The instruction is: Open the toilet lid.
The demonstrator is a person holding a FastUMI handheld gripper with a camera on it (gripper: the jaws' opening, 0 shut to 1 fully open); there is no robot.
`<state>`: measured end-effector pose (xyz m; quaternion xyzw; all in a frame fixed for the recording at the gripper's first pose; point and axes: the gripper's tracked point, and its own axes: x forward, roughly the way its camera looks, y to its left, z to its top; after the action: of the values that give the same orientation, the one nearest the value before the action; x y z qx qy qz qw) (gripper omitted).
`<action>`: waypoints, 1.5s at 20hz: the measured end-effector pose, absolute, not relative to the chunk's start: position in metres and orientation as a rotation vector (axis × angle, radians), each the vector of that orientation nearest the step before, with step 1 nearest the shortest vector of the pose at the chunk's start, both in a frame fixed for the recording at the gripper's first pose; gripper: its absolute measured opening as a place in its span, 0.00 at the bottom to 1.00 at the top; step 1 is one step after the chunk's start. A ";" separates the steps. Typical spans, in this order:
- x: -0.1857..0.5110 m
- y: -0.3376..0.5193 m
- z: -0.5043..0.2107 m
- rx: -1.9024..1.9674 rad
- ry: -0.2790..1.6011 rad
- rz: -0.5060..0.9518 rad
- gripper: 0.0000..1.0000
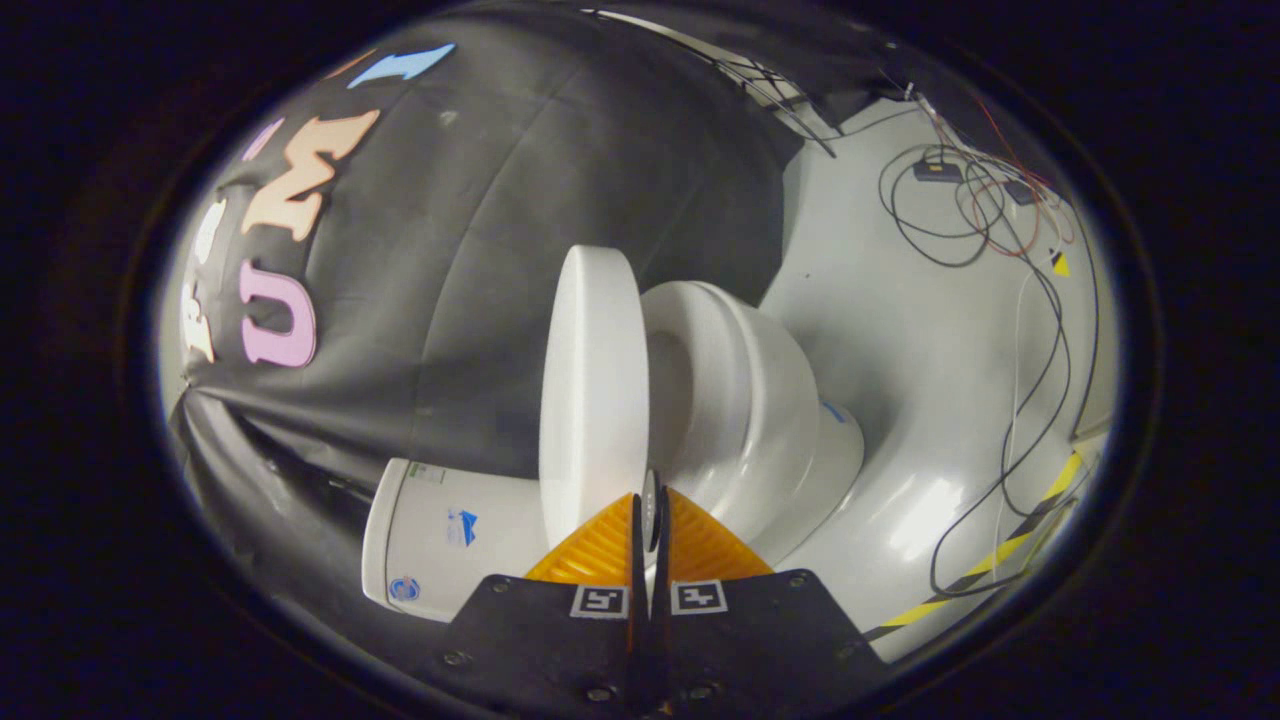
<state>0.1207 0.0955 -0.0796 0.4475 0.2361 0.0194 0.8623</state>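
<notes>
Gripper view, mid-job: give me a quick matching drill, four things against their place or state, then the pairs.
Things:
1. toilet lid
2. gripper
3. tank
4. cables

Place or state:
A. strewn on the grey floor beyond the bowl
B. raised off the seat, edge-on to the camera
C. fingers nearly closed at the lid's edge
D. behind the lid, against the black cloth

Pairs: 1-B, 2-C, 3-D, 4-A

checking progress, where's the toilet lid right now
In the gripper view the lid stands raised off the bowl, between it and the tank, its edge just ahead of the nearly shut gripper.
</notes>
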 end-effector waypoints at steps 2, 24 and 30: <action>0.118 0.102 -0.070 0.913 0.491 0.053 0.01; 0.102 0.146 -0.003 0.702 0.399 0.143 0.01; 0.101 0.161 0.012 0.638 0.364 0.165 0.01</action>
<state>0.1013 0.1610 0.0125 0.3115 0.1778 0.0808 0.9300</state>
